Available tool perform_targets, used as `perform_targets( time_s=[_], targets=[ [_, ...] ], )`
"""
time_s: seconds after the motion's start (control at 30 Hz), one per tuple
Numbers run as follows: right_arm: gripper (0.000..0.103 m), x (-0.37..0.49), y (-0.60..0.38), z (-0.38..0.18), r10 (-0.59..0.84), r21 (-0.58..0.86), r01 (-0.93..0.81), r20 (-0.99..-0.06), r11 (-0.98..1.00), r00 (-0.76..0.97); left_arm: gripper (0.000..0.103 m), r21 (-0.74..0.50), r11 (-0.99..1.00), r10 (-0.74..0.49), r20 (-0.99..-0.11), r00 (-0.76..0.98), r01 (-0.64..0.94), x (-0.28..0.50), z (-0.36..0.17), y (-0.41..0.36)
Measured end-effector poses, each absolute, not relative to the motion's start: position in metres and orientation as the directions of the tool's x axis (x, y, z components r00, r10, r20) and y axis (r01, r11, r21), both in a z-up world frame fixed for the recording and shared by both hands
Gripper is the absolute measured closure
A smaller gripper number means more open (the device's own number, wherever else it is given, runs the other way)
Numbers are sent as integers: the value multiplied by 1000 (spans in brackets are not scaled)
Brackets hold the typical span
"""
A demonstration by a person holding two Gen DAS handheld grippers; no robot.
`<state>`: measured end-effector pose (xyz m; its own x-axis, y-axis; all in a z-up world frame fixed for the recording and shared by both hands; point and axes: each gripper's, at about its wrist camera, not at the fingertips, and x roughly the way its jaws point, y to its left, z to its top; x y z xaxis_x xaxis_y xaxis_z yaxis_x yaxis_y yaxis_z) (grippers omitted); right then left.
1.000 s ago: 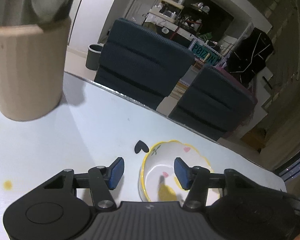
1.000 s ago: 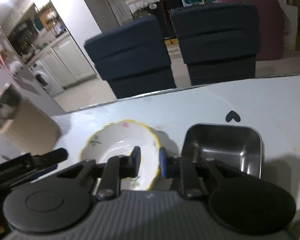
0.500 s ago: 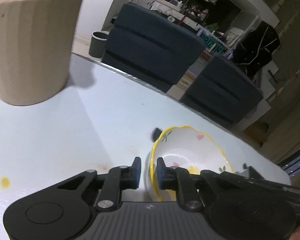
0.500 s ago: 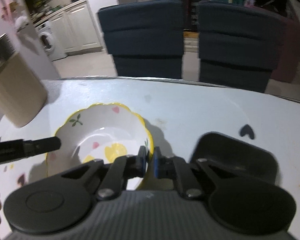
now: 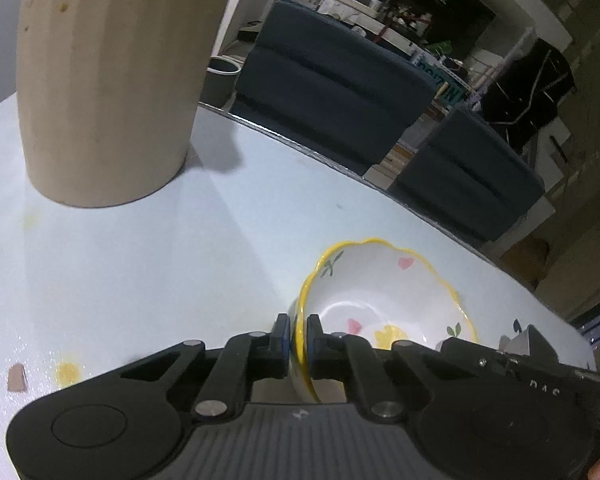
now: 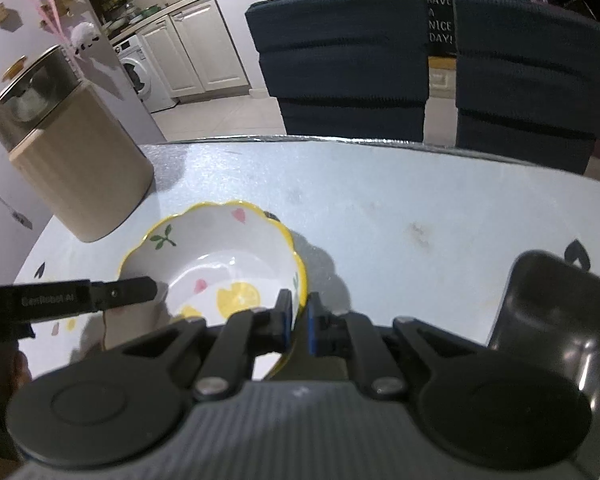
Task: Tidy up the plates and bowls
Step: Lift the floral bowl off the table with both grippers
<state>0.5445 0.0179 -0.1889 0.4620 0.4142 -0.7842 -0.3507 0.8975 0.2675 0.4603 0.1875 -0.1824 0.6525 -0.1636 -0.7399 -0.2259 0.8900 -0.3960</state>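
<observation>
A white bowl with a wavy yellow rim and painted hearts and leaves sits on the pale table. My left gripper is closing, its blue pads on either side of the bowl's near-left rim and pressing on it. In the right wrist view my right gripper is shut on the opposite rim of the same bowl. A finger of the left gripper reaches in from the left there. The bowl's underside is hidden.
A tall beige ribbed canister with a metal lid stands at the table's back left. A dark square metal dish lies to the right of the bowl. Two dark blue chairs stand behind the far table edge.
Both grippers have moved in and down onto the bowl. The left went from wide open to closed on the rim; the right narrowed onto the opposite rim.
</observation>
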Motion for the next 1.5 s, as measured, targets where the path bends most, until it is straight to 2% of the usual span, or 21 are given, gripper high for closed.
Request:
perform_targets(
  time_s=[0.6,0.73,0.93,1.2,1.5],
  targets=[
    [90,558,38,-200,355,235,-324,-852,916,385,89,-303,949,-197,-789,582,-89,464,-178,178],
    [91,565,37,-201,360,248,-310,-848,918,389,88,-400,903,-242,-772,588,-154,465,-187,191],
    [90,567,39,-204,357,243,-308,-841,920,406,90,-433,880,-237,-757,609,-195,468,-192,192],
    [92,559,38,-207,349,237,-294,-834,926,427,94,-374,907,-195,-784,590,-196,465,-184,182],
    [93,539,22,-195,354,263,-256,-829,930,433,95,-341,928,-194,-787,585,-151,449,-166,166]
  ],
)
